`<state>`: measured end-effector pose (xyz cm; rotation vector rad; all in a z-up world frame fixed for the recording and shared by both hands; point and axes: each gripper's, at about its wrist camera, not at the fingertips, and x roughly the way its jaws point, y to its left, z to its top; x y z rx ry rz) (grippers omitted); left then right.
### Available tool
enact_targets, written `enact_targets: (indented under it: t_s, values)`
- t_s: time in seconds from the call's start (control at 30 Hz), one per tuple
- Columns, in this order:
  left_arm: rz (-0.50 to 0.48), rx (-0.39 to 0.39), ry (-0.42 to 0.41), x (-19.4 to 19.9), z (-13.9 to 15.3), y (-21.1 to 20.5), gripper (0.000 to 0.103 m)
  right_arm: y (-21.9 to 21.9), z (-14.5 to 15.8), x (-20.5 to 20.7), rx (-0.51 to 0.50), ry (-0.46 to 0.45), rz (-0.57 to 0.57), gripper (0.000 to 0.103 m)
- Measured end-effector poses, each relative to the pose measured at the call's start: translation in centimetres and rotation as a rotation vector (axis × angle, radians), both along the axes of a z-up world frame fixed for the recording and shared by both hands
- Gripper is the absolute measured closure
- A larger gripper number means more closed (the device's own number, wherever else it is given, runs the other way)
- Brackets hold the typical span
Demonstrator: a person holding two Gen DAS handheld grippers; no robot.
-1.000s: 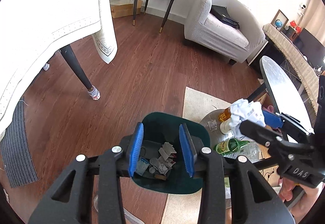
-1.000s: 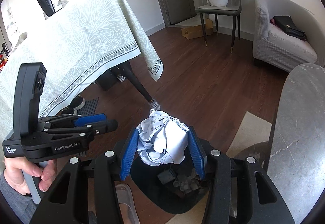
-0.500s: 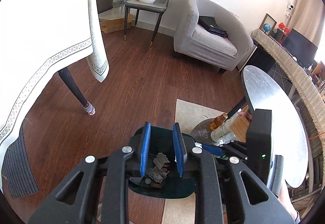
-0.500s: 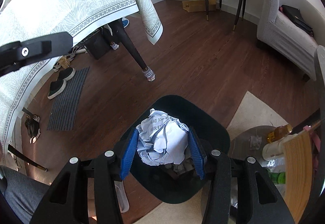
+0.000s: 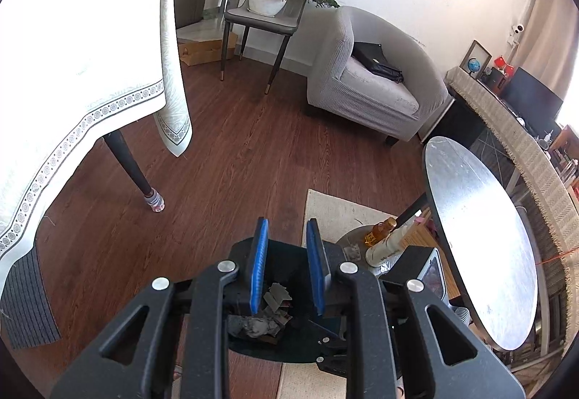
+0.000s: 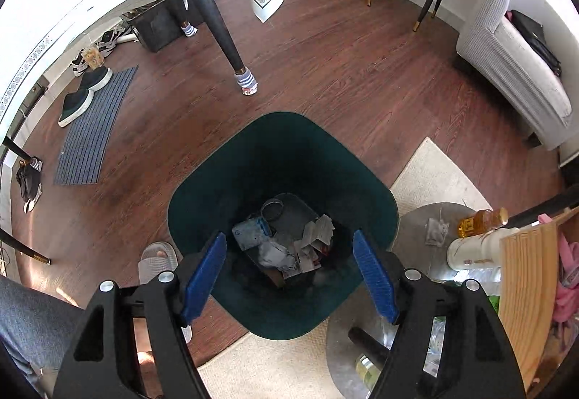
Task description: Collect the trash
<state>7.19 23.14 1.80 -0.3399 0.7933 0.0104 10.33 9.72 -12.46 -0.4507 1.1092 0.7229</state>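
The right claw [image 6: 289, 272] hangs directly over the dark green trash bin [image 6: 282, 152] with its blue pads spread wide; its jaws have just been opening, and nothing sits between them now. The crumpled white paper [image 6: 275, 254] appears to lie at the bottom of the bin among other scraps, a blue-and-white wrapper [image 6: 249, 234] and torn receipts [image 6: 318, 232], though which wad is the fresh one is hard to tell. The left claw [image 5: 287, 265] hovers above the same bin [image 5: 286, 344], pointing down at an angle, its pads drawn close together but with a visible gap and nothing gripped; its jaws have just been closing on empty air. So one drop looks complete, and both claws are free for the next piece. What is left seems to sit on the low round shelf [image 6: 419, 218] beside the bin, under the silver oval desk [image 5: 481, 247]: a small crumpled sachet [image 6: 436, 230] and, partly hidden, what looks like a green bottle [image 6: 365, 366]. An amber bottle [image 6: 477, 219] and a white bottle [image 6: 470, 250] also stand there, and whether they count as trash cannot be judged. The person's slippered foot [image 6: 155, 261] rests just beside the bin on the wooden floor [image 6: 325, 55].
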Motion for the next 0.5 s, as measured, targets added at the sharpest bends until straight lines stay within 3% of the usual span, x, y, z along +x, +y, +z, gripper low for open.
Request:
enact_targets:
  t_s: [0.13,0.27,0.5]
  values:
    - [-0.006,0.029,-0.006,0.2,0.5,-0.4,0.081,0.0,1.4,-0.6,0.047,-0.011,0.015,0.031]
    - [-0.007,0.050,-0.021,0.2,1.1,-0.9,0.081,-0.6,3.8,-1.5,0.141,-0.027,0.027,0.039]
    - [-0.011,0.054,-0.024,0.2,1.3,-1.8,0.080,-2.4,8.4,-2.9,0.226,-0.114,0.025,0.044]
